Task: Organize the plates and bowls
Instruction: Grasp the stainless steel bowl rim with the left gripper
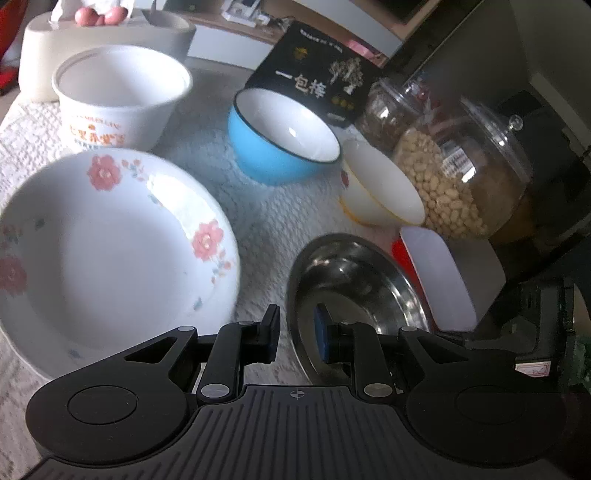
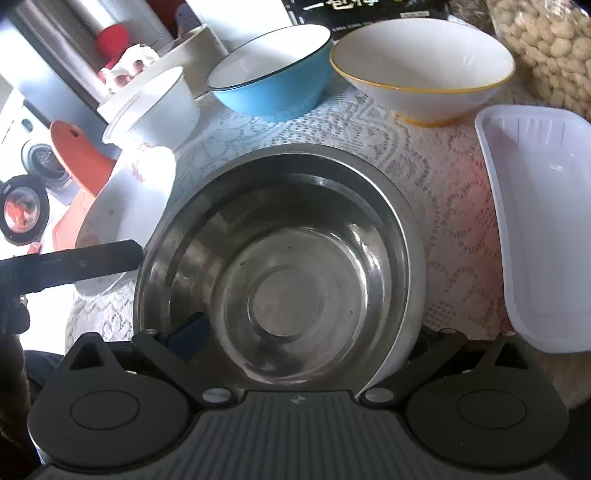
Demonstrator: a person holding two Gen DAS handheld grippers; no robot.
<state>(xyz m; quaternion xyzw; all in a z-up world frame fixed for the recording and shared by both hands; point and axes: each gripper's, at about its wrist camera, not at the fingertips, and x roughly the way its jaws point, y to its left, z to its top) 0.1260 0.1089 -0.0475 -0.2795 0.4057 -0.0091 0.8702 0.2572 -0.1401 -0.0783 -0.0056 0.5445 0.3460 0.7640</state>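
A steel bowl (image 1: 354, 288) (image 2: 288, 266) sits on the lace tablecloth. My left gripper (image 1: 295, 338) straddles its near-left rim, one finger outside and one inside, with a gap left between the pads. My right gripper (image 2: 295, 343) is open around the bowl's near side; only its left fingertip (image 2: 188, 332) shows, inside the bowl. A floral plate (image 1: 107, 251) (image 2: 122, 206) lies to the left. Behind stand a blue bowl (image 1: 280, 136) (image 2: 273, 74), a white yellow-rimmed bowl (image 1: 380, 188) (image 2: 424, 70) and a white printed cup-bowl (image 1: 118, 99) (image 2: 155, 110).
A white plastic tray (image 2: 539, 221) (image 1: 439, 277) lies right of the steel bowl. Glass jars of beans (image 1: 461, 177) and a black box (image 1: 317, 74) stand at the back right. A beige tissue box (image 1: 99, 33) is at the back left.
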